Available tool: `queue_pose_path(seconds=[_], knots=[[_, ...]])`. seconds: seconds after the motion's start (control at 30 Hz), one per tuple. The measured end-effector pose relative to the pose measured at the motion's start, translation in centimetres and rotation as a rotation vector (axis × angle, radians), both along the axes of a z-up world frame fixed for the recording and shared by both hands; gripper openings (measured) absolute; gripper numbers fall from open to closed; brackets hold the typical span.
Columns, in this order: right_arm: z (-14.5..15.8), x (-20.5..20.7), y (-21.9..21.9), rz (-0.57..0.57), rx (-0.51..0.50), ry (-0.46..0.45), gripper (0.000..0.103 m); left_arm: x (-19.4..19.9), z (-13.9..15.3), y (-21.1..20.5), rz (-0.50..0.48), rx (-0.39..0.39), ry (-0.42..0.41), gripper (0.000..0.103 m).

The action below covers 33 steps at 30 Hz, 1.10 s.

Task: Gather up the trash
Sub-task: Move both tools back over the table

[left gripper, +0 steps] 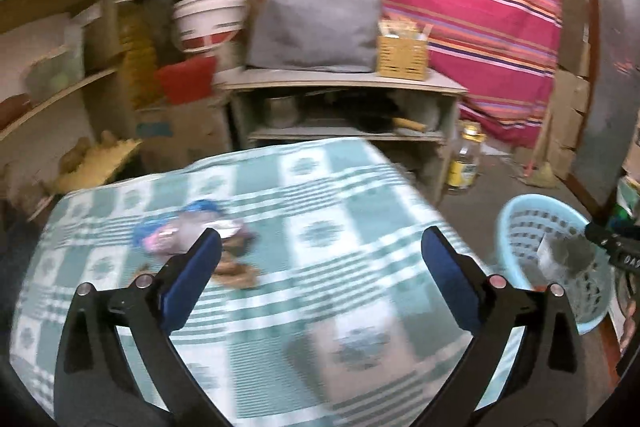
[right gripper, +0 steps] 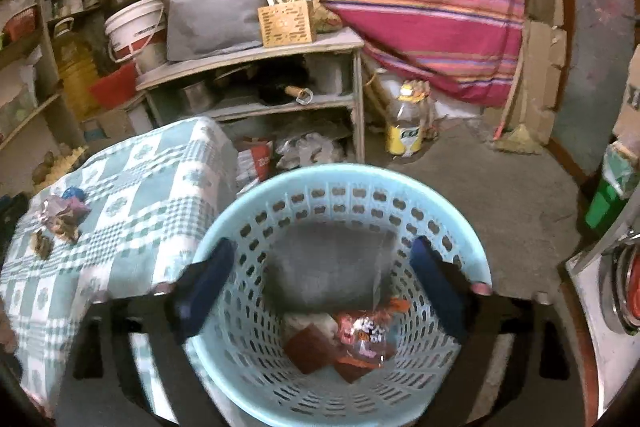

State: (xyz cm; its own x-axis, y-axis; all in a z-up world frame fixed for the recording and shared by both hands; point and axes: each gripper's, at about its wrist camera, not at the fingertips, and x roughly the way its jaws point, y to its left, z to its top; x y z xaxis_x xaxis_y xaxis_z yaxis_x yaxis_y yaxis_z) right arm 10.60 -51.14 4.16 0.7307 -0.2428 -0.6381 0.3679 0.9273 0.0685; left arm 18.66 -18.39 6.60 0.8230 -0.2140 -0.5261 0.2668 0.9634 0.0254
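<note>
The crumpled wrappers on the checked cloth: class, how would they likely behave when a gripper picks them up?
The crumpled wrappers look thin and foil-like, so probably light and floppy, crushing between the fingers. They lie in a loose heap, so one pinch may lift only part. The soft checked cloth could snag.

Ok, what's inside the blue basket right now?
The blue basket holds crumpled wrappers, a brown flat piece and something pale; anything beneath them is hidden.

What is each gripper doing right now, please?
Left gripper: open, empty, over the table.
Right gripper: open, empty, above the basket.
</note>
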Motion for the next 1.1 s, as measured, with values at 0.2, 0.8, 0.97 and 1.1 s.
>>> queue_pose_path(seconds=[0.2,0.8,0.97,1.1], knots=[[1.8,1.5,4.8,0.028,-0.027,-0.039,0.093,0.4,0.0,6.3,0.081,-0.014,0.009,0.097],[-1.1,8.9,20.4,0.279,-0.046,0.037,0.094,4.3,-6.1,17.0,0.22,-0.01,0.137,0.097],[-2.8,10.2,21.3,0.295,-0.029,0.06,0.094,5.5,-7.9,17.8,0.235,0.001,0.181,0.097],[-3.9,11.2,21.1,0.288,-0.015,0.08,0.094,6.0,-8.2,17.8,0.225,0.01,0.189,0.097]])
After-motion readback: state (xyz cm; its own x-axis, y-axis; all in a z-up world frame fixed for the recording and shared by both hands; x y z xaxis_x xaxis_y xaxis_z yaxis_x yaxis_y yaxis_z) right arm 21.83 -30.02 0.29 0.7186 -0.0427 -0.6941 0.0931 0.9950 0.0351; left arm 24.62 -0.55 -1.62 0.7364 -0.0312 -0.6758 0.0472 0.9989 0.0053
